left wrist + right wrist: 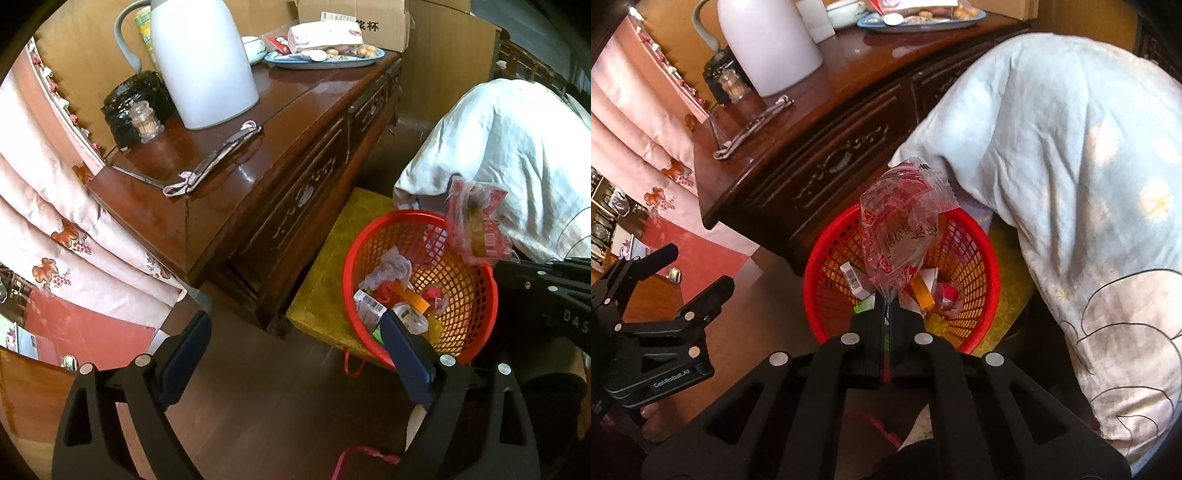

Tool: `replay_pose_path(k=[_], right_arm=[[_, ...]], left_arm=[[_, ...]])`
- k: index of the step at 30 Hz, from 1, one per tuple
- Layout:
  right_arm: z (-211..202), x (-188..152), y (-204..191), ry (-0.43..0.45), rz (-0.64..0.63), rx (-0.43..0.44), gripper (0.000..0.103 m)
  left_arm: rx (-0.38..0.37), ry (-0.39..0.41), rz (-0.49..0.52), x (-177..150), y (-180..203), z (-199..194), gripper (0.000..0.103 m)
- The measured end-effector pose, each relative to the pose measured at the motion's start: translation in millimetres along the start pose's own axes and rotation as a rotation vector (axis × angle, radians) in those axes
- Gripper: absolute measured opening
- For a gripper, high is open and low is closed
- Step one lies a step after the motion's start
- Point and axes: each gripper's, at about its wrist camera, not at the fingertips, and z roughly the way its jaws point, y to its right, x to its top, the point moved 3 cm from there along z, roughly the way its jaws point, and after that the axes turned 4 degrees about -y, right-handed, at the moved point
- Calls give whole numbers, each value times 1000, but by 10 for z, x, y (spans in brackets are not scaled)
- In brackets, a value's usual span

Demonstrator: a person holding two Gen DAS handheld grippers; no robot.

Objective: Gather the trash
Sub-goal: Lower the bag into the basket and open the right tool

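The basket (827, 295) already holds several scraps: a barcoded box, an orange packet, a grey wad and some red bits, so much of the collecting looks done. One more piece is on its way, the wrapper (901, 229), a crumpled clear and red snack bag. It is pinched by its lower corner in the right hand-held gripper (886, 306), whose jaws are pressed together on the plastic. The wrapper stands up beyond the fingertips, and the basket's mouth lies directly below and ahead of them. What is left, by my reading, is to let it drop in. The left hand-held gripper (295, 354) is spread wide and holds nothing, with the basket's near rim just past its right finger. Whether the tabletop (207, 162) beyond it holds more trash I cannot tell.
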Motion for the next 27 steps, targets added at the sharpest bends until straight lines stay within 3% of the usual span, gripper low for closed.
replay_pose_path(k=[11,27], right_arm=[[120,24,9,-21,-2,-4,7],[-509,-45,-82,91,4,41,7]], left_arm=[[-4,-22,6,-26,16,73,91],[-1,25,28,13,122,-299,92]])
